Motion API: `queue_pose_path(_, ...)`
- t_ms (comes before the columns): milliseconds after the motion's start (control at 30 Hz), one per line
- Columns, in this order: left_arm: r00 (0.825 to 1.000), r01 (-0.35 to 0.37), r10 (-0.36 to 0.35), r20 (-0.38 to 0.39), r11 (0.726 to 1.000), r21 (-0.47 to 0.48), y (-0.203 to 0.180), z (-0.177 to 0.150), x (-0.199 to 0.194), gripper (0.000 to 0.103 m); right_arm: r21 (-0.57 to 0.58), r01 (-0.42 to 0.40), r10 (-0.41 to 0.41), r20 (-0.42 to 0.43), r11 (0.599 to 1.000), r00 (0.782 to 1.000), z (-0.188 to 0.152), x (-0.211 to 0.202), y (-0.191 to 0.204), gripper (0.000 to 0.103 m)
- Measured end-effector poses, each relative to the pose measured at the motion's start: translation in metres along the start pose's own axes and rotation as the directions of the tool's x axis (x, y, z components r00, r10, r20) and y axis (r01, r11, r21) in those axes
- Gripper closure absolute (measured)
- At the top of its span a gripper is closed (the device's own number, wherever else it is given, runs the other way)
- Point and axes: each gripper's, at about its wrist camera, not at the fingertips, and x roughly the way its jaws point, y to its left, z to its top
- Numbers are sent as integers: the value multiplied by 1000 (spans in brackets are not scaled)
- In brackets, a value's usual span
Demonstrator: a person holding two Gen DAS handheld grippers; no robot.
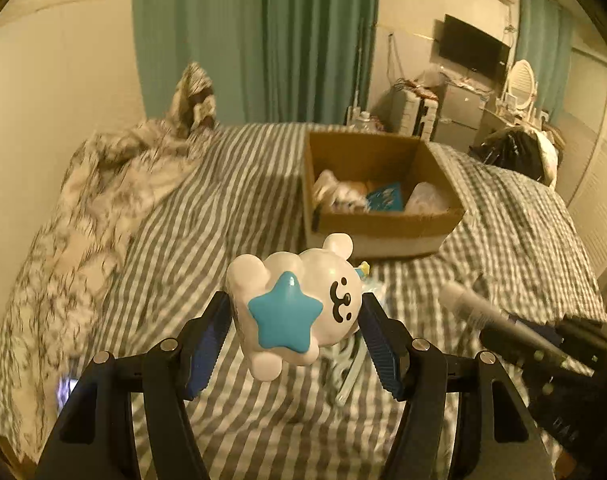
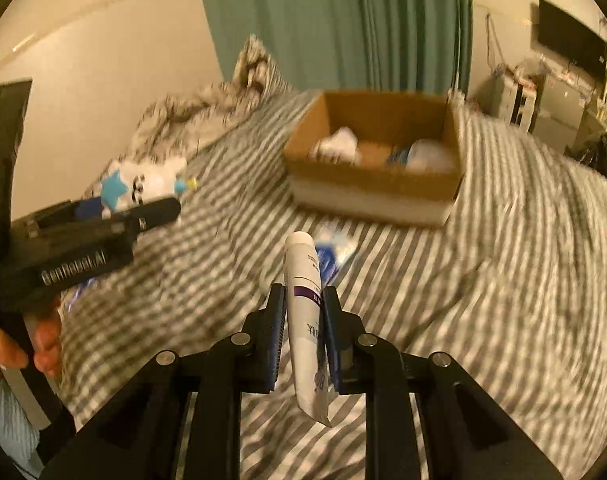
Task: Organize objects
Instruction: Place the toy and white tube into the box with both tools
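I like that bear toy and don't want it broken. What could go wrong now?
The bear toy is round and glossy, so it might slip from the left gripper before reaching the cardboard box. The tube in the right gripper sticks out far and might tilt loose.

Your two wrist views look down past their fingers (image 1: 377, 340) across the bed (image 1: 243, 184), sharing the cardboard box (image 2: 367, 184) ahead.
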Motion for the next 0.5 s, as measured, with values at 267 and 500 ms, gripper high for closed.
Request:
queue_pose_path(267, 998, 58, -58, 31, 998, 3, -21, 58, 17, 36, -2, 17, -17, 107, 1000, 994, 75, -13, -31, 85)
queue_pose_path(500, 994, 89, -89, 61, 996, 4, -36, 108, 51, 36, 10, 36, -37, 141, 999, 989, 131, 6, -53, 85)
